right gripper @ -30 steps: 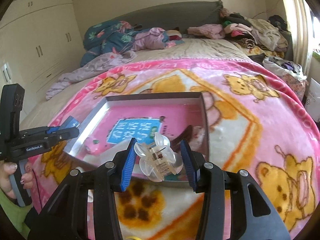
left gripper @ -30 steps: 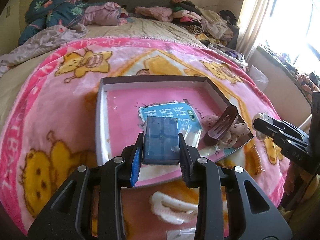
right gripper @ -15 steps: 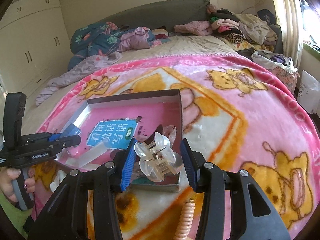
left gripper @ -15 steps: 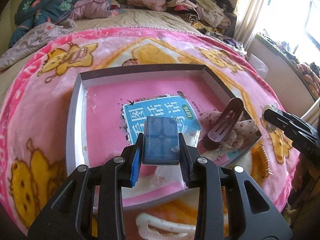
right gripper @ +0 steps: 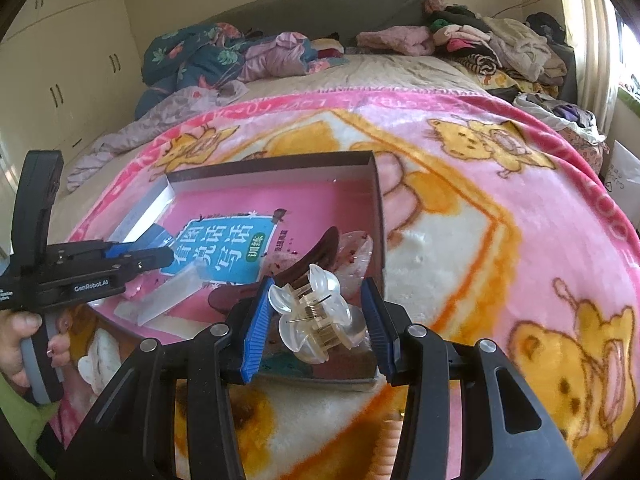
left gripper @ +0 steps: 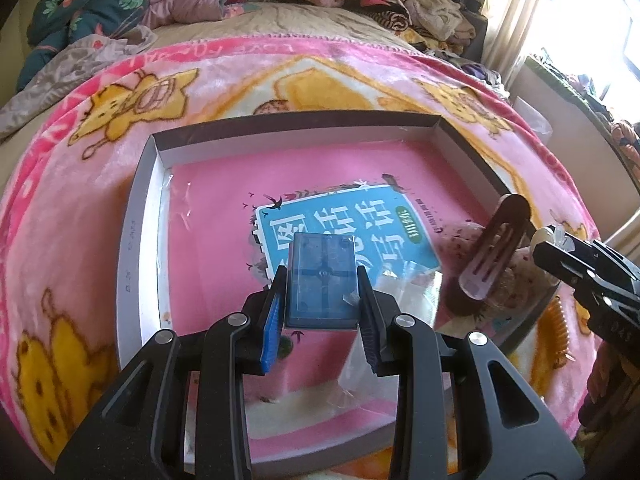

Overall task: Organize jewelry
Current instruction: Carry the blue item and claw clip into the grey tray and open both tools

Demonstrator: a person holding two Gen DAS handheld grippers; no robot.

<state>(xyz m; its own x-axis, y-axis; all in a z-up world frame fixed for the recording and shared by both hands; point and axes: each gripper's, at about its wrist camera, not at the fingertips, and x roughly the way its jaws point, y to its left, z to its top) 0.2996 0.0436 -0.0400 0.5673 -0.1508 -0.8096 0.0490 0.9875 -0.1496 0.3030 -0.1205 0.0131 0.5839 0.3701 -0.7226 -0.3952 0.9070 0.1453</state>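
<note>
I note both loads have advanced over the box (left gripper: 136,240) since a second ago: my left gripper (left gripper: 322,300) clamps the blue case (left gripper: 322,280) at frame centre, my right gripper (right gripper: 316,320) clamps the clear claw clip (right gripper: 312,316) lower centre, so release appears imminent.

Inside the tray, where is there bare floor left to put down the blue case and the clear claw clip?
The tray floor is bare along its left wall and far wall, beyond the blue label. The near right corner is crowded: brown hair clip, speckled clip and clear plastic sleeve. The blue case and clear claw clip are both held.
</note>
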